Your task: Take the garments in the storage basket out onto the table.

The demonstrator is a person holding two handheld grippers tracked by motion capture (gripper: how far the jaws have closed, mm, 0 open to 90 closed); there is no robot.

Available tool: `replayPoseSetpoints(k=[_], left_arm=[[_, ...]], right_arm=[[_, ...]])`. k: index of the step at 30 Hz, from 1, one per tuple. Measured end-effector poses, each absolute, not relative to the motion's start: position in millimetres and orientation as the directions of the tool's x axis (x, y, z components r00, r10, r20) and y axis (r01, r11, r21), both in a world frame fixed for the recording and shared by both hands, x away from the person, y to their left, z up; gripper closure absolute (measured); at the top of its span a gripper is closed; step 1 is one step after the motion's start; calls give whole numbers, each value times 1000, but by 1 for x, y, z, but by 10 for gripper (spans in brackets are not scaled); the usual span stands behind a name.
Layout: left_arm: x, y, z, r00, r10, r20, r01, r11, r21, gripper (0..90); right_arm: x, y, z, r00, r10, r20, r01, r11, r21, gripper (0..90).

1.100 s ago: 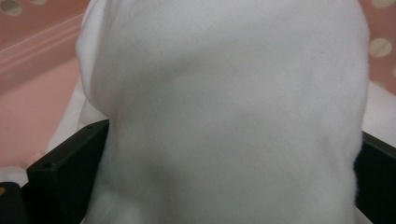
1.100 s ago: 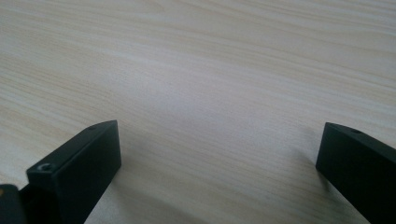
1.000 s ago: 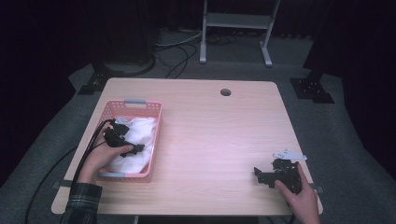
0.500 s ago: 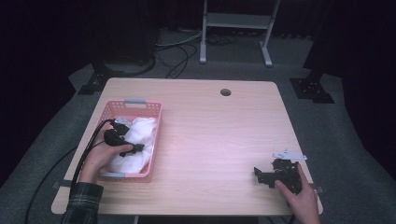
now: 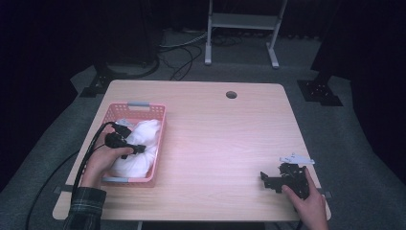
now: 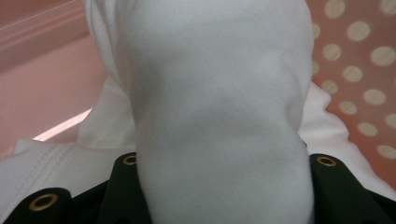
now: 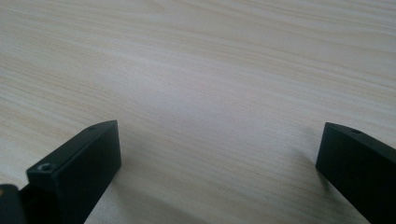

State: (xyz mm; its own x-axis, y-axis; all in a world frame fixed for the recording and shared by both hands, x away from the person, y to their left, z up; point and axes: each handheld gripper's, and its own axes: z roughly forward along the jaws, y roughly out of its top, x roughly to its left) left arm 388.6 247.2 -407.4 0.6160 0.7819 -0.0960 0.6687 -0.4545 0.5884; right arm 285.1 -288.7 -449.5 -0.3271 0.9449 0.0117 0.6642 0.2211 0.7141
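White cloth (image 5: 136, 151) lies heaped in the pink basket (image 5: 158, 139) at the table's (image 5: 215, 139) left side, and your left gripper (image 5: 139, 149) has just closed its jaws on a fold of it. Your right gripper (image 5: 265, 178) rests on bare wood near the right front corner, jaws wide apart.

High view: fixed above the near edge, facing forward and down, taking in the whole tabletop (image 5: 215, 143) and the dark floor beyond. Left gripper view: pressed close against white cloth (image 6: 219, 116) inside the pink basket (image 5: 139, 108), which the high view shares. Right gripper view: low, skimming bare tabletop wood.
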Motion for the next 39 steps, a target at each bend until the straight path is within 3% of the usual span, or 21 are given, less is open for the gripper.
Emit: replayPoseSetpoints(k=[9, 20, 39], left_arm=[[387, 252, -399, 575, 808, -129, 683, -387, 620, 529], [382, 257, -381, 576, 796, -186, 634, -292, 716, 528], [362, 262, -343, 619, 765, -178, 388, -101, 916, 529]], right_arm=[[285, -289, -449, -327, 945, 12, 664, 221, 714, 0], [285, -289, -450, -327, 945, 12, 664, 221, 714, 0], [285, -289, -449, -327, 945, 12, 664, 221, 714, 0]])
